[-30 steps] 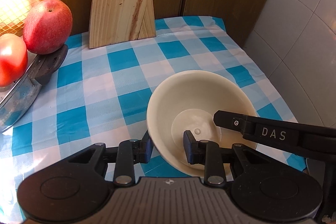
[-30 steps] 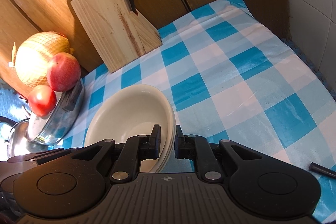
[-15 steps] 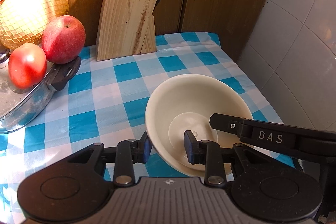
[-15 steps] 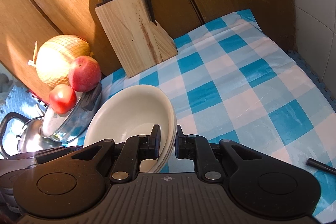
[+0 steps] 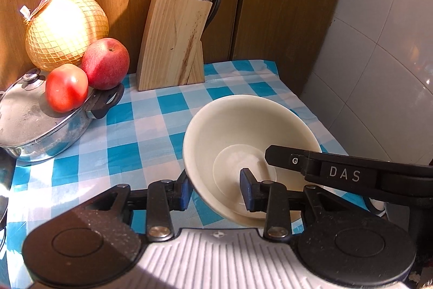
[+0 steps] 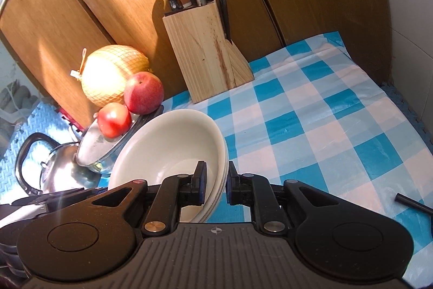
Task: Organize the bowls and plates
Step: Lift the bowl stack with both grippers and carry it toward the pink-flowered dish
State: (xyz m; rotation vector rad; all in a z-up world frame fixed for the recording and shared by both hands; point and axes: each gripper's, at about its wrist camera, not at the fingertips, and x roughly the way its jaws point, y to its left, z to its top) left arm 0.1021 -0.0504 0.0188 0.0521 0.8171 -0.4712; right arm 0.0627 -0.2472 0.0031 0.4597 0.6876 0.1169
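**Sunlit kitchen corner with wood panels and white tile**

A counter covered by a blue-and-white checked cloth [image 5: 151, 126] runs back to a wall of vertical wooden panels [image 5: 284, 4], their seams showing as dark lines. At the cloth's right edge rises a wall of large glossy white tiles [image 5: 379, 58], meeting the wood in the far right corner. Strong warm sunlight falls from the left, throwing hard shadows on the panels and bright patches on the cloth. In the right wrist view, pale blue textured foam matting [image 6: 40, 121] lies past the cloth's left edge, and a strip of the same blue edging [image 6: 403, 104] shows along its right edge beneath the tiles.
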